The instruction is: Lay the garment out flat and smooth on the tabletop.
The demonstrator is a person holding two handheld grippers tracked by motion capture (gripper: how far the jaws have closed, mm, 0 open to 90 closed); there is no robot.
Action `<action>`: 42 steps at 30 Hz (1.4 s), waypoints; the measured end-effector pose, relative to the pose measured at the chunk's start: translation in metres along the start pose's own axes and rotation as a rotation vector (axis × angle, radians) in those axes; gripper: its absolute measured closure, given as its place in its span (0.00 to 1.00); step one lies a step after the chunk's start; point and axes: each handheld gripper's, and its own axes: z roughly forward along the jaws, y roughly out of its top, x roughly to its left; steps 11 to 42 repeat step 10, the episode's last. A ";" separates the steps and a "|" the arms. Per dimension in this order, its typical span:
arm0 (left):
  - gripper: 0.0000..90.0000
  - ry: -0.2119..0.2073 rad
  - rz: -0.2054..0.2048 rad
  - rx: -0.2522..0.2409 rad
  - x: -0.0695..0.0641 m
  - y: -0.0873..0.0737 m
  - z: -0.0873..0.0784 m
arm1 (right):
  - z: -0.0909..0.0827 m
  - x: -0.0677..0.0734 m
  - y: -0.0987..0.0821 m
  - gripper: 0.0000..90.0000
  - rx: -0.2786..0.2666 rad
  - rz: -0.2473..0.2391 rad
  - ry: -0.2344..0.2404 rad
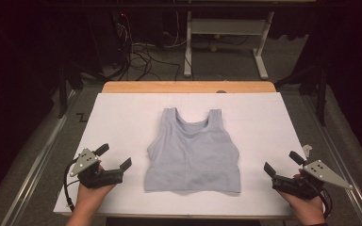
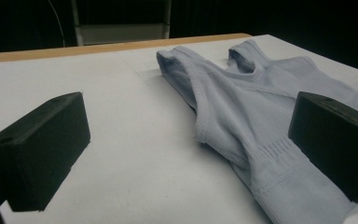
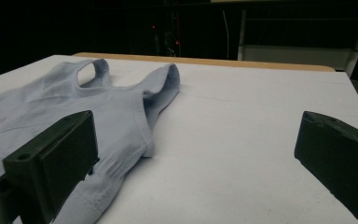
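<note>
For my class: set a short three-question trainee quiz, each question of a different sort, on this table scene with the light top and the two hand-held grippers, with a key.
1. True or false: the left hand-held gripper is clamped on the pale blue crop top.
2. Multiple choice: which way do the top's shoulder straps point in the high view? A) toward the person B) toward the far wooden edge C) toward the right hand-held gripper
3. Fill in: the top lies ____ on the white table cover, between the two hand-held grippers.

Key
1. False: its jaws stand open, beside the top's hem.
2. B
3. flat
</note>
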 end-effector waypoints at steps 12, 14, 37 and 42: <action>0.00 -0.008 0.014 0.048 -0.003 -0.003 0.011 | 0.013 0.013 -0.008 0.00 0.049 -0.051 0.023; 0.00 -0.008 0.014 0.048 -0.003 -0.003 0.011 | 0.013 0.013 -0.008 0.00 0.049 -0.051 0.023; 0.00 -0.008 0.014 0.048 -0.003 -0.003 0.011 | 0.013 0.013 -0.008 0.00 0.049 -0.051 0.023; 0.00 -0.008 0.014 0.048 -0.003 -0.003 0.011 | 0.013 0.013 -0.008 0.00 0.049 -0.051 0.023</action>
